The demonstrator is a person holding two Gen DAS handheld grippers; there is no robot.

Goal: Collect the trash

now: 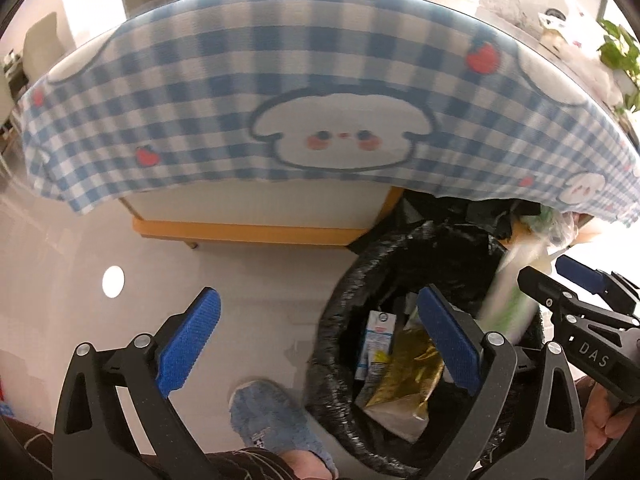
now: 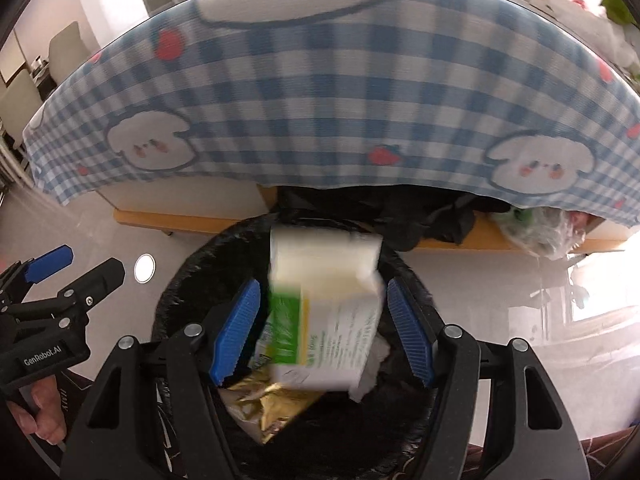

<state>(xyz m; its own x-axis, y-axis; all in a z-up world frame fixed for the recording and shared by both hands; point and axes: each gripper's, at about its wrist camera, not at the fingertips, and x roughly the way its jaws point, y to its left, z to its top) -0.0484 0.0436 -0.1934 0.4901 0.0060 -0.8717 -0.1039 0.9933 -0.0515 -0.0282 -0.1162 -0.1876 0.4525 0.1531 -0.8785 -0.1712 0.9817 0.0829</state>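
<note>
Here both hand-held grippers, left (image 1: 320, 340) & right (image 2: 322, 330), spread; blurred carton (image 2: 324, 312) over bin (image 2: 192, 280), label unreadable

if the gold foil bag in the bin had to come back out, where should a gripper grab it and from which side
Probably the crumpled upper edge of the gold foil bag, coming straight down through the bin's open top: it lies among other trash, walls all round, and the creased foil gives the fingers a ridge to pinch.

"DAS" on right gripper (image 1: 576, 280); "GenRobot.AI" on left gripper (image 2: 76, 268).
</note>
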